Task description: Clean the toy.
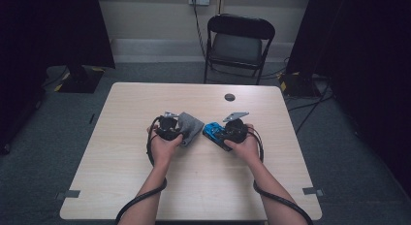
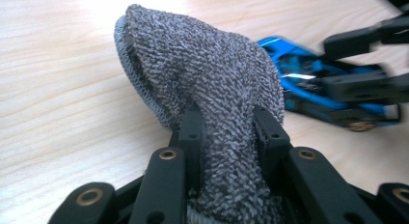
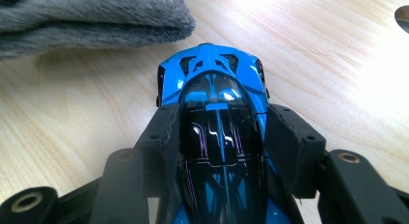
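Left gripper view: left gripper (image 2: 226, 132) pinches the grey cloth (image 2: 202, 74), right gripper (image 3: 219, 137) clamps the blue toy car (image 3: 212, 79); a hard wipe could twist it loose.

Bare table (image 1: 145, 186) lies open all around; grey cloth (image 1: 190, 127) and blue toy car (image 1: 213, 133) crowd the middle.

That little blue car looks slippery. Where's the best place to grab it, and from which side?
Across its narrow middle, from behind, one jaw on each flank. The right gripper holds the car just so: the body is long and slim, its sides roughly parallel at the cabin, so the pads sit flat there. The glossy roof and tapered nose would probably slip.
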Action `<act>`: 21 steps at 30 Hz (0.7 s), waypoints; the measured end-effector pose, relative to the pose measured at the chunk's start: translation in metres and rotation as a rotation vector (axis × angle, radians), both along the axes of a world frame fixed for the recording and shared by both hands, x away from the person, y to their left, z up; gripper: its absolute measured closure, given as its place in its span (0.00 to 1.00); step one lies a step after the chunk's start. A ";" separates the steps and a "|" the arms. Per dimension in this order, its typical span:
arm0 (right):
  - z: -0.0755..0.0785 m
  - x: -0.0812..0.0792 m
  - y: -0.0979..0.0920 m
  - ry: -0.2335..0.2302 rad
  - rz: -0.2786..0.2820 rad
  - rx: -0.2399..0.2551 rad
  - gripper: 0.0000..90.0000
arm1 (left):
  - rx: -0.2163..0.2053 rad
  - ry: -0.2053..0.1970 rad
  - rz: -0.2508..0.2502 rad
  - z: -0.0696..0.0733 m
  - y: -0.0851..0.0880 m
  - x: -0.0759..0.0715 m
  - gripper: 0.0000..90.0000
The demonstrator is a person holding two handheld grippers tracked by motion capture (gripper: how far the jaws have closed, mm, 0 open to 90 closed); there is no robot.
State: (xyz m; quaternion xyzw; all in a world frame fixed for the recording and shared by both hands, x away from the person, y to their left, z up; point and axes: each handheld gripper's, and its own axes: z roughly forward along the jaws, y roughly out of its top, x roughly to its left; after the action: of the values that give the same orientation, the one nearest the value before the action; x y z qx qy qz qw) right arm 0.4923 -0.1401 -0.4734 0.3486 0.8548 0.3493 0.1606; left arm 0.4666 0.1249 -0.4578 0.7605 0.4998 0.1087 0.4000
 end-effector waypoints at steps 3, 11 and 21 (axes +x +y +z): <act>0.000 0.000 0.000 -0.001 0.000 0.001 0.53 | 0.023 0.041 0.028 -0.012 -0.008 0.006 0.78; 0.000 0.000 0.000 0.001 0.000 -0.003 0.53 | 0.075 0.105 -0.038 -0.020 -0.027 0.001 0.77; 0.001 0.000 0.001 0.001 -0.001 -0.010 0.53 | 0.089 0.121 -0.112 -0.018 -0.041 -0.017 0.78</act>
State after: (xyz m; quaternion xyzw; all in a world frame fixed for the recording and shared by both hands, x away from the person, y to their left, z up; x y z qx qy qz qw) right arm 0.4922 -0.1389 -0.4725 0.3484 0.8565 0.3446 0.1622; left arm 0.4496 0.0834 -0.4754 0.8094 0.4745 0.0623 0.3404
